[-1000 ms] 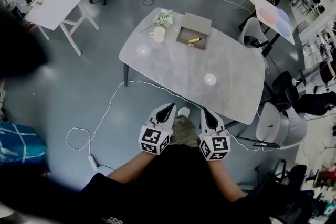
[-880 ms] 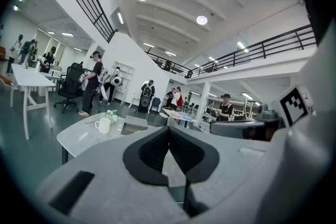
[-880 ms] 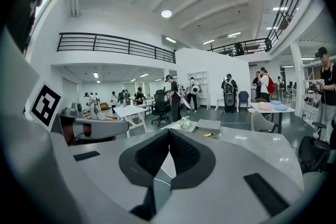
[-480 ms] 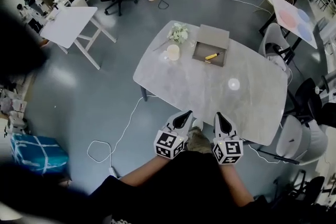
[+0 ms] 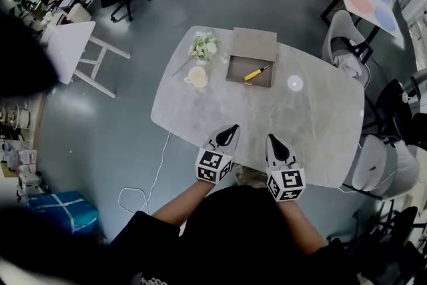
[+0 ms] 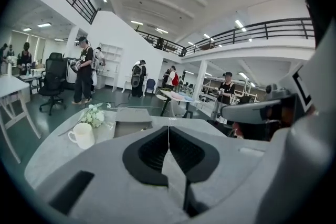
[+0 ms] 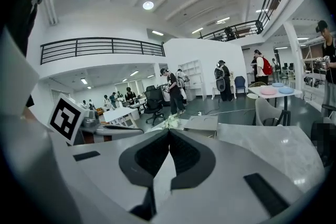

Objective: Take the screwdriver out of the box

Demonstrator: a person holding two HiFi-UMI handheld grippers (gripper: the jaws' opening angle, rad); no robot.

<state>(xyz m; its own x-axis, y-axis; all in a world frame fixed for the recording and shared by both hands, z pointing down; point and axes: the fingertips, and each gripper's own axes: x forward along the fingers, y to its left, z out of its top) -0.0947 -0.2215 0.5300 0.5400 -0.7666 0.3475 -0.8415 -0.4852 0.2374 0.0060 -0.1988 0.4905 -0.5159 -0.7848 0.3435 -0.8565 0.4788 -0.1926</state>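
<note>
I hold left tongs point(image 5: 231, 129) and right tongs point(image 5: 272, 139) closed, empty: the screwdriver point(image 5: 255, 73) in its box point(image 5: 235, 70) lies well away.

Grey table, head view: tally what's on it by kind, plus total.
box: 1
screwdriver: 1
mug: 1
bunch of flowers: 1
Total: 4
</note>
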